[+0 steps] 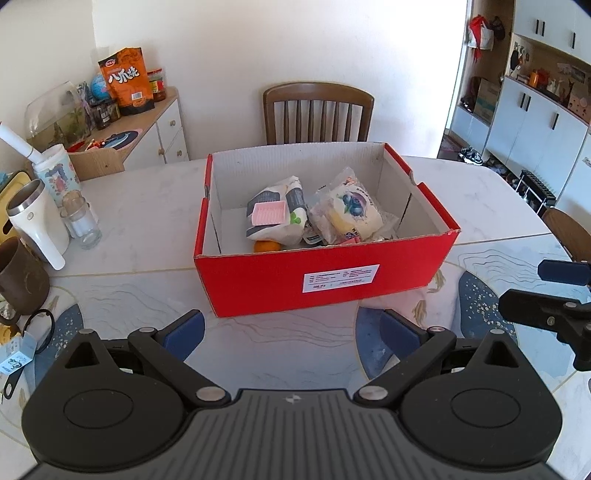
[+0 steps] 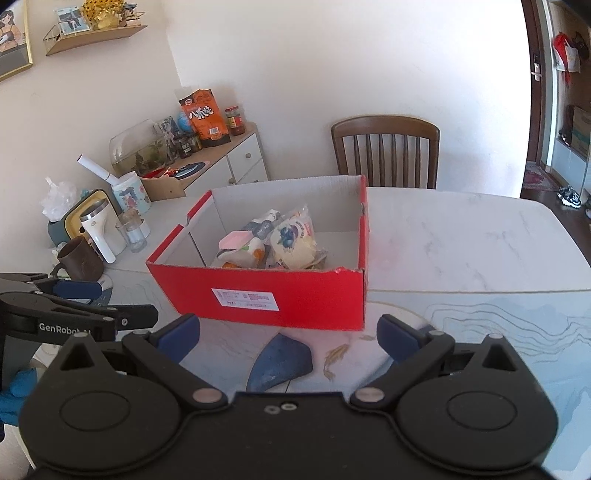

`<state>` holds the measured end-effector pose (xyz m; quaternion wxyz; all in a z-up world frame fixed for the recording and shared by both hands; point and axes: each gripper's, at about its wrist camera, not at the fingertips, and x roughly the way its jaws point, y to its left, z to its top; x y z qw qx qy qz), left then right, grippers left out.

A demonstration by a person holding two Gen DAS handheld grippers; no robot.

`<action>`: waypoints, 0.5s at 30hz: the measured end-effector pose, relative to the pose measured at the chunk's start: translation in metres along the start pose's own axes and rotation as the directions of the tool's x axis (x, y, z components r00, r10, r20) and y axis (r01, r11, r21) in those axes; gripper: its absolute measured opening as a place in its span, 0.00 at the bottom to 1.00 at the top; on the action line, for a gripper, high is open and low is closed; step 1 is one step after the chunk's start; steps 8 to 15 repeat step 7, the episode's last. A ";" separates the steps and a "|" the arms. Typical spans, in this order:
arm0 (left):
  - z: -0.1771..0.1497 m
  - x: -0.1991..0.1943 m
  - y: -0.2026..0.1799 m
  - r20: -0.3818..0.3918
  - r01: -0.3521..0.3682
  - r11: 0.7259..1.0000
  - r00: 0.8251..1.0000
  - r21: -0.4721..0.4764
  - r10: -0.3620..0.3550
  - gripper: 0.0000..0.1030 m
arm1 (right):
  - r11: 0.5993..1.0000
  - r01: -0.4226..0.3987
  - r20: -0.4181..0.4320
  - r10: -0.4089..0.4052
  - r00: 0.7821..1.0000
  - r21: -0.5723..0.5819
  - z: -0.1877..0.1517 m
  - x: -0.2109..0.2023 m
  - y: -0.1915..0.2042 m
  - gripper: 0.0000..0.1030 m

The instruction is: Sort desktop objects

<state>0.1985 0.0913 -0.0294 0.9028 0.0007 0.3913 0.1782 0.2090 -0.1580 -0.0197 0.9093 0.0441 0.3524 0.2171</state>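
Showing wall shelf [image 2: 94, 35], right wrist view only.

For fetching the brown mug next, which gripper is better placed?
Probably the left. The brown mug stands at the table's left edge, on the left gripper's side. The right gripper is open and empty too, but the red box lies ahead of it.
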 end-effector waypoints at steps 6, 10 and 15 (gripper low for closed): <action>-0.001 -0.002 -0.002 0.004 0.001 1.000 1.000 0.002 -0.001 0.98 | 1.000 0.001 -0.010 -0.001 1.000 0.020 -0.005 -0.001 -0.001 0.99; -0.001 -0.002 -0.002 0.002 0.000 1.000 1.000 0.002 0.000 0.98 | 1.000 0.001 -0.012 -0.001 1.000 0.024 -0.006 -0.002 -0.001 0.99; -0.001 -0.002 -0.002 0.002 0.000 1.000 1.000 0.002 0.000 0.98 | 1.000 0.001 -0.012 -0.001 1.000 0.024 -0.006 -0.002 -0.001 0.99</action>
